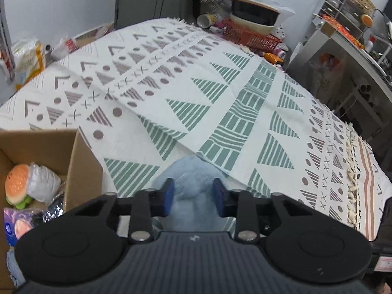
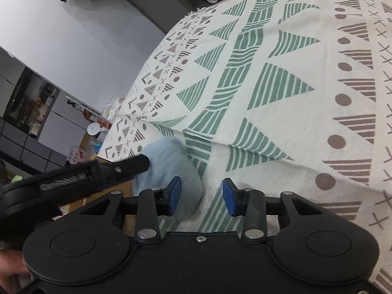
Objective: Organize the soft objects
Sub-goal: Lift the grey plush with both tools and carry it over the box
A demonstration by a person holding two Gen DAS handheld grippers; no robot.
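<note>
A light blue fluffy soft toy (image 1: 192, 183) lies at the near edge of the patterned cloth (image 1: 220, 98), and my left gripper (image 1: 194, 196) is shut on it, blue pads pressing into both sides of the fluff. To its left, an open cardboard box (image 1: 80, 166) holds a burger plush (image 1: 17, 183), a silvery soft item (image 1: 42, 186) and other soft things. In the right wrist view the same blue toy (image 2: 169, 161) sits left of my right gripper (image 2: 202, 197), which is open over the cloth (image 2: 281, 98). The left gripper's finger (image 2: 137, 164) rests against the toy.
An orange basket (image 1: 250, 36) with stacked bowls and jars crowds the cloth's far end. A metal shelf unit (image 1: 355, 36) stands at the right. Bags and packets (image 1: 27, 58) lie at the far left. The cloth has a raised fold (image 1: 186, 144) just behind the toy.
</note>
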